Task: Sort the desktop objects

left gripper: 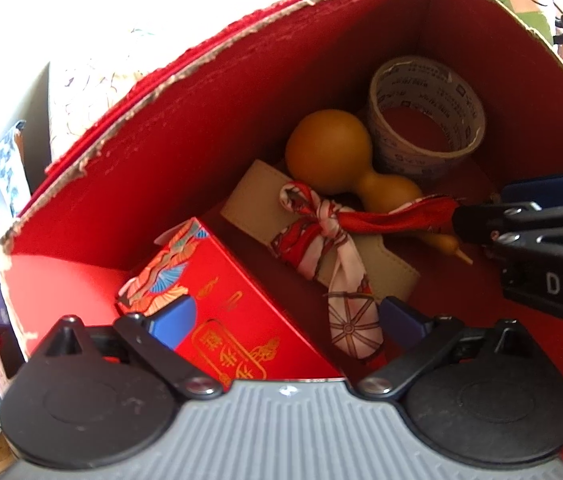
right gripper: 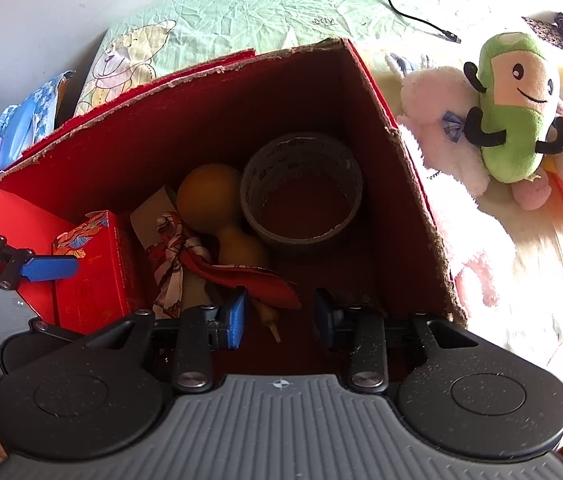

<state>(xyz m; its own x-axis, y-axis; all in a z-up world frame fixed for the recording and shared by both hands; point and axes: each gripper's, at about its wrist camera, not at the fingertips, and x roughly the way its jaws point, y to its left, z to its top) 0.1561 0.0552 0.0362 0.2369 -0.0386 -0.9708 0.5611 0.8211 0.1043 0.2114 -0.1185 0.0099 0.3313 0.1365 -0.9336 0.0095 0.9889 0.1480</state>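
I can read only "DAS" — white letters on my right gripper; the tape roll's print is too small.

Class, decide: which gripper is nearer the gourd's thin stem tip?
Right. The right gripper straddles the gourd stem tip; the left gripper is over the red gift box, farther off.

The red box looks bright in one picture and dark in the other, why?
Left wrist view: sunlight falls on the red box's inner wall, and the background above is blown out white. Right wrist view: the box interior is shadowed while glare whitens the bedding. Fisheye bends the edges in both.
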